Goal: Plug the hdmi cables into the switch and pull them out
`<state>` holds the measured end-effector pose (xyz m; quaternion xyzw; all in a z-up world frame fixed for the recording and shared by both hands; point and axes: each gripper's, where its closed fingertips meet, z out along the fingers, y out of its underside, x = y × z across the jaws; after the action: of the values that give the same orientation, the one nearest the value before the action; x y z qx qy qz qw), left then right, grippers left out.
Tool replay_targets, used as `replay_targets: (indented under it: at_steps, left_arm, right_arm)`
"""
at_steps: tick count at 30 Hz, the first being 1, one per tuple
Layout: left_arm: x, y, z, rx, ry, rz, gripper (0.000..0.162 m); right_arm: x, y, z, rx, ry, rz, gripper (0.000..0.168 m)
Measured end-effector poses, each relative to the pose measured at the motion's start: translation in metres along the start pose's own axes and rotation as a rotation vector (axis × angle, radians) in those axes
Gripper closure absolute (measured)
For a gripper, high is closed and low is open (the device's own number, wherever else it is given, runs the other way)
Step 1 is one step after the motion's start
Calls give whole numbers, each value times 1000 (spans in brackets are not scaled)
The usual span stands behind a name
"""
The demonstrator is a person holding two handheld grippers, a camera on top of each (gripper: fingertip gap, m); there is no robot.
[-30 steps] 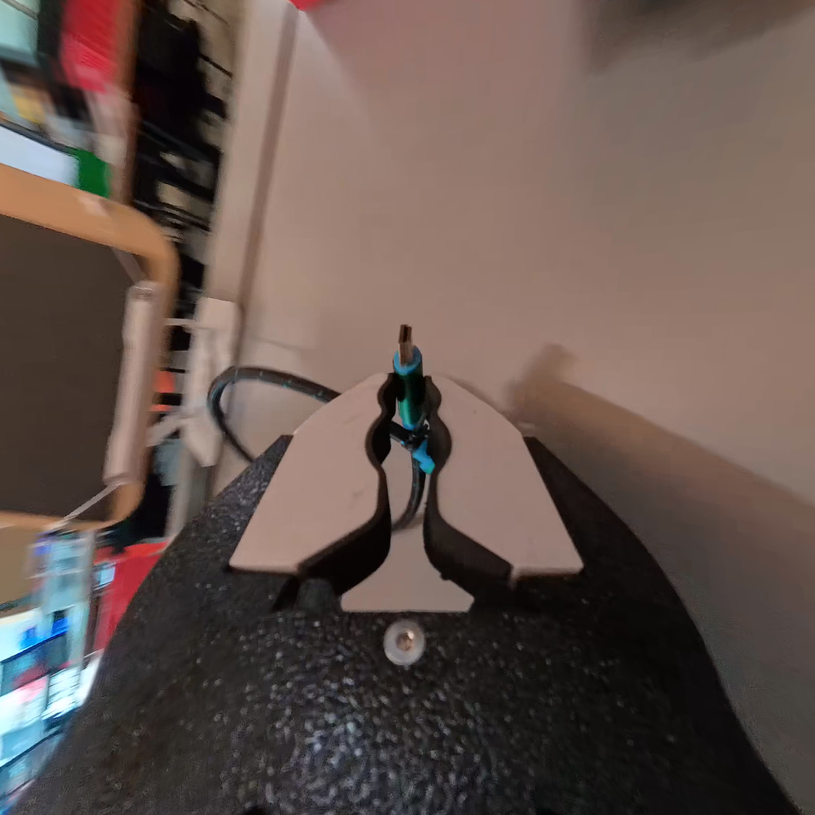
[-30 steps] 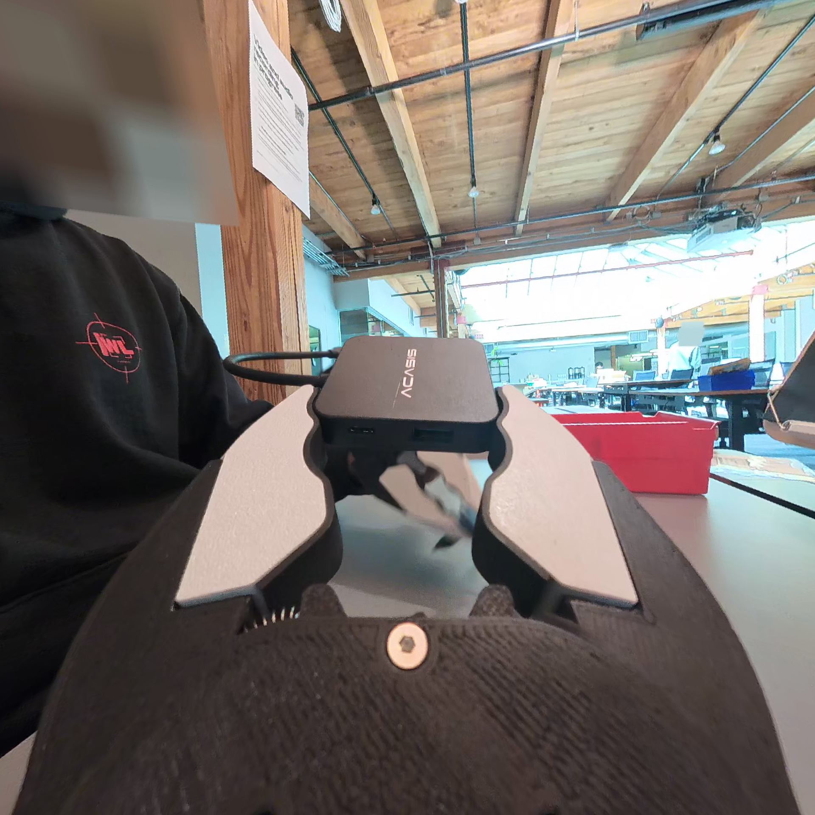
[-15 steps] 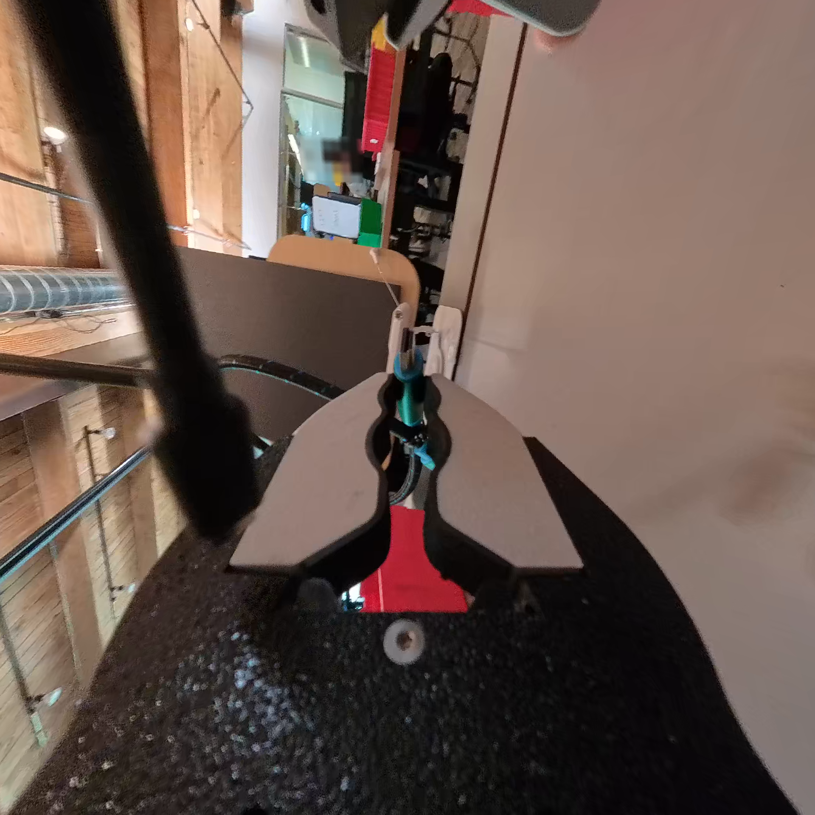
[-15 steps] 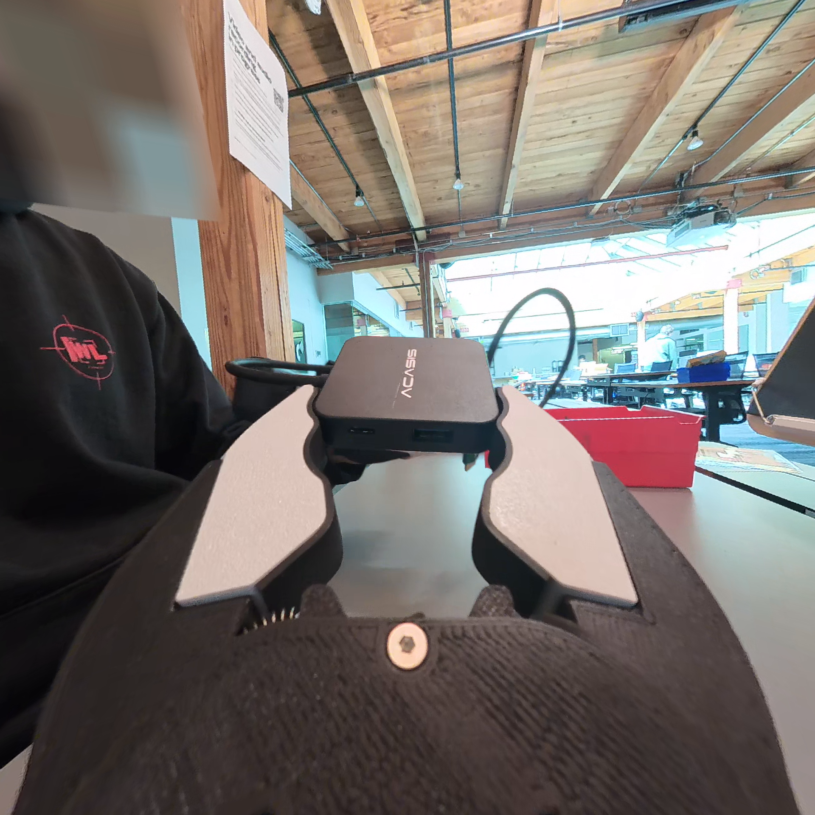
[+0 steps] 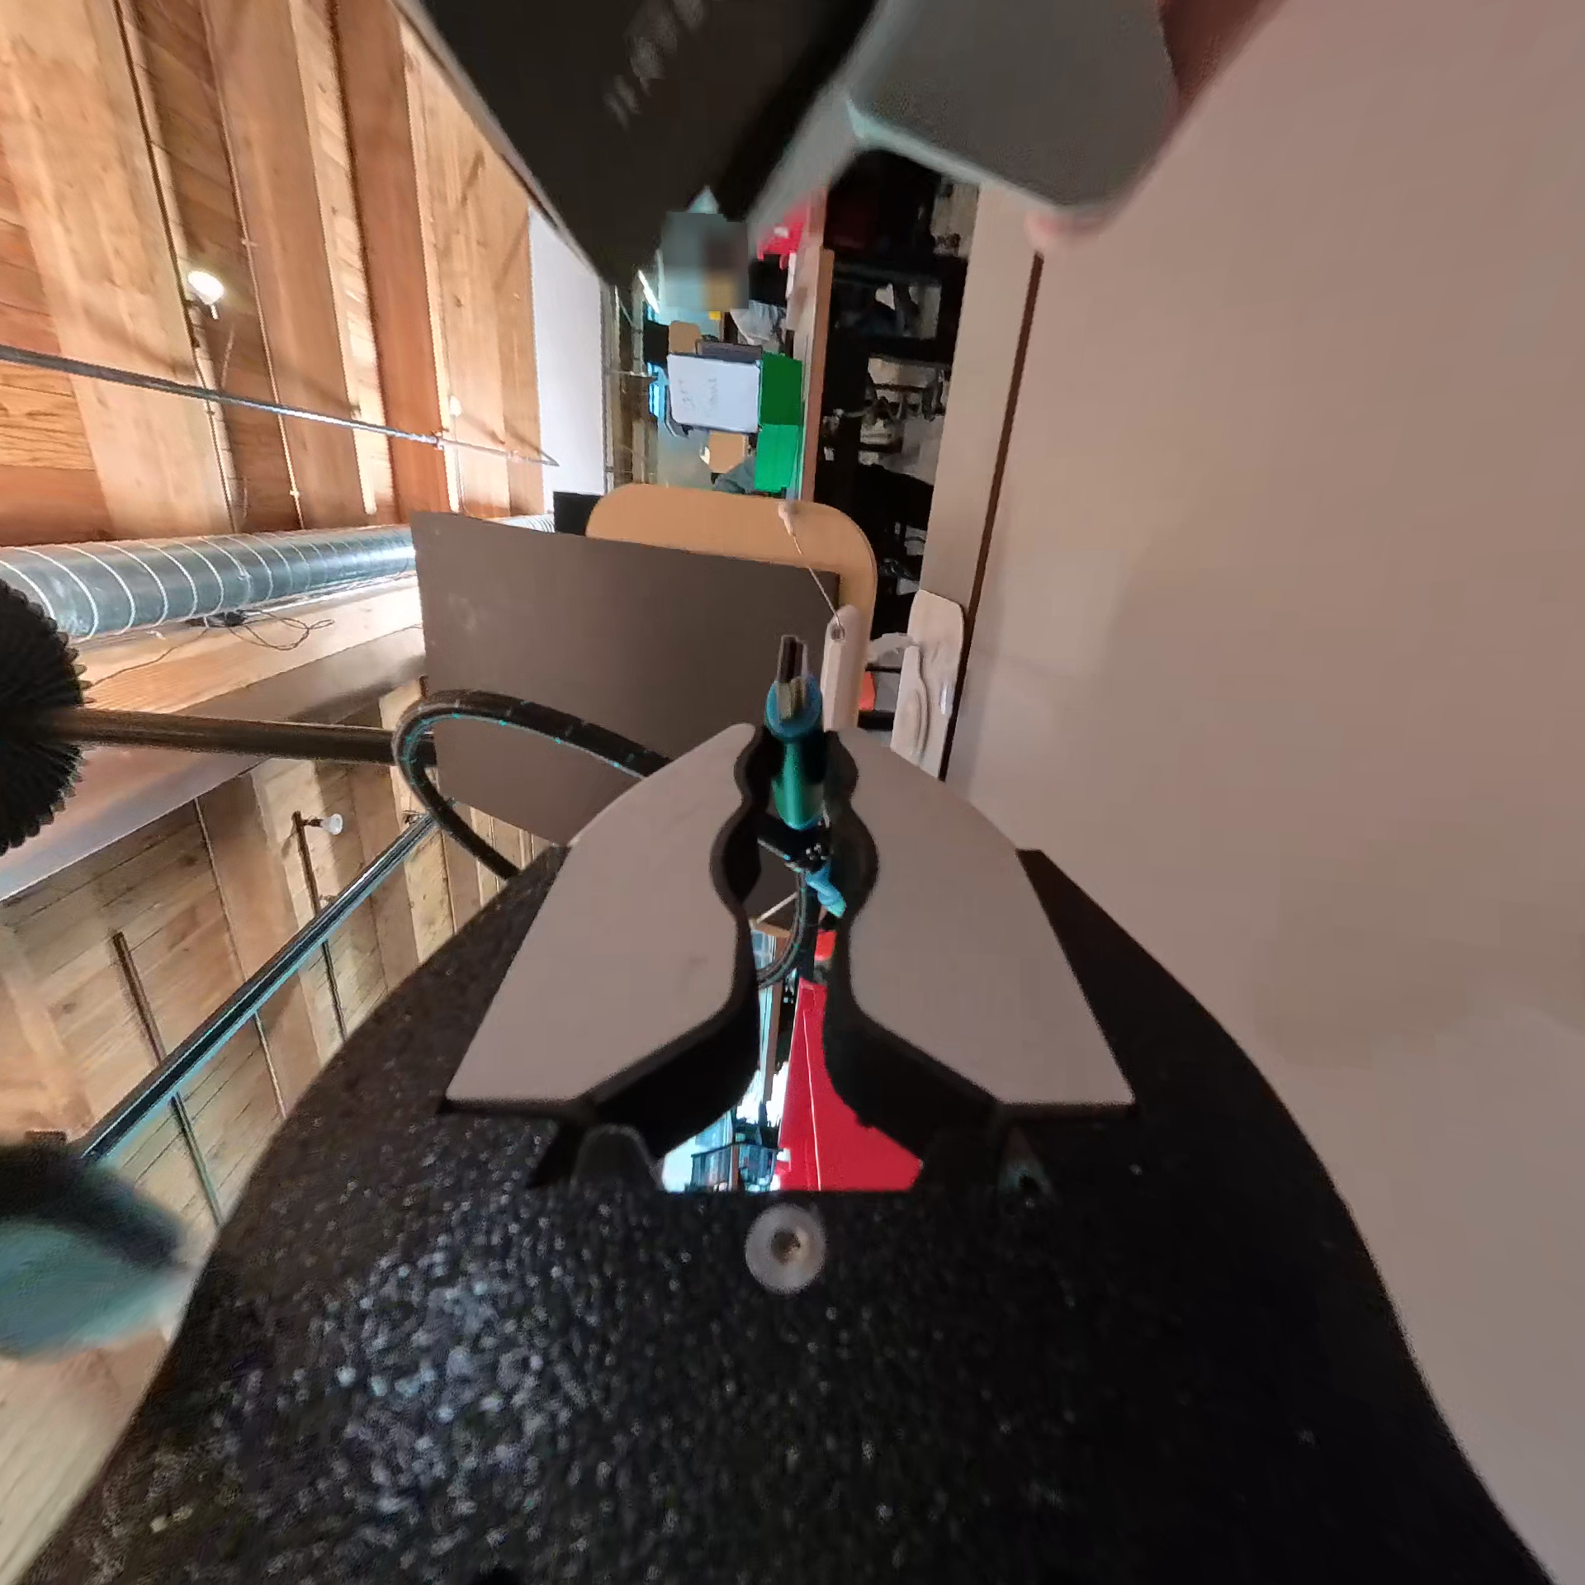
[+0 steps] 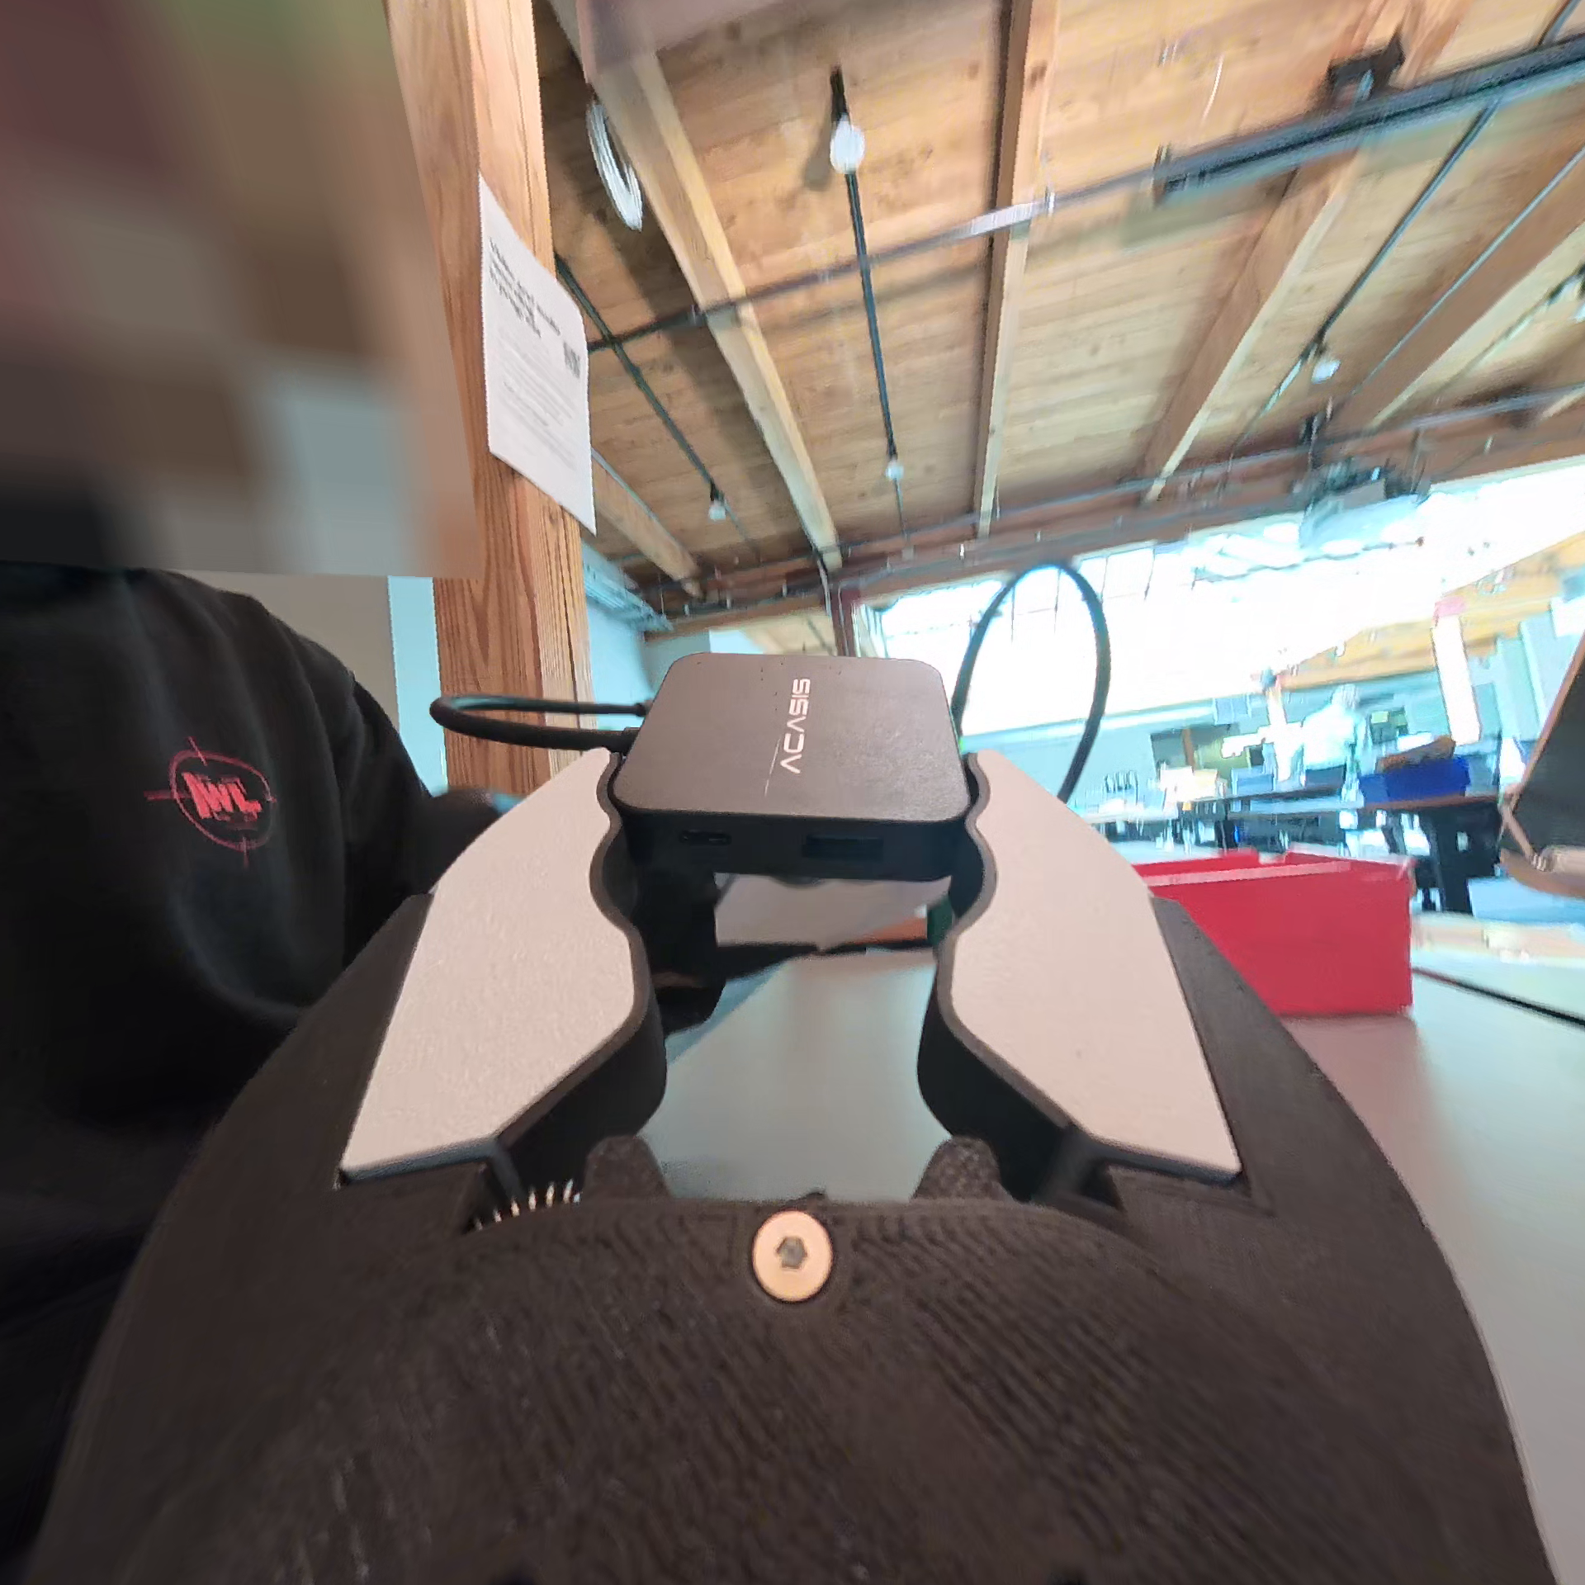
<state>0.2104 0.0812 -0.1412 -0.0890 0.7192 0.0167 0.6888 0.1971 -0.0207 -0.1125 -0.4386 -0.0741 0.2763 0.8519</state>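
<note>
My right gripper is shut on the black switch box and holds it flat above the table, its ports facing me. A short black lead leaves its left side. My left gripper is shut on the teal-sleeved plug of a black braided cable, metal tip pointing forward. The view is rolled on its side. The switch and a finger of the right gripper fill the top of the left wrist view, apart from the plug. The cable loop shows behind the switch.
A red bin stands on the grey table to the right. A person in a black sweatshirt is close on the left, by a wooden post. A dark board stands beyond the plug.
My left gripper has swung and rolled with the plug, up toward the switch, which now looms at the top of its view. The right gripper has tilted slightly, still holding the switch.
</note>
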Motion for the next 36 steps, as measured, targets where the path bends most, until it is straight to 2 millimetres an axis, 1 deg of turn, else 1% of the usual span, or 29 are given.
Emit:
replay_targets:
  at_steps: [3,6,9,14,21,25,28,31,36]
  left_arm:
    - [-11,-14,-3,37,-43,-23,151]
    - [-18,-26,-6,65,-67,3,151]
    - [-18,-23,-5,38,-68,43,151]
    - [-16,-10,-4,-40,-53,86,151]
    - [-12,-8,0,-64,-45,137,152]
    - [-10,-6,0,-77,-49,161,151]
    - [-7,-4,2,-80,-33,205,150]
    - [-4,-1,3,-94,-29,289,150]
    - [-3,6,5,-144,-21,298,150]
  right_arm:
    - [5,19,5,-95,13,17,95]
    - [9,39,11,-206,25,14,95]
    - [11,51,15,-289,51,-29,95]
    - [16,44,17,-278,115,-117,95]
    - [23,52,19,-345,177,-170,95]
    - [26,62,18,-409,196,-184,95]
    - [28,67,17,-443,208,-188,95]
    - [30,72,17,-490,229,-208,95]
    - [35,75,21,-489,267,-196,95]
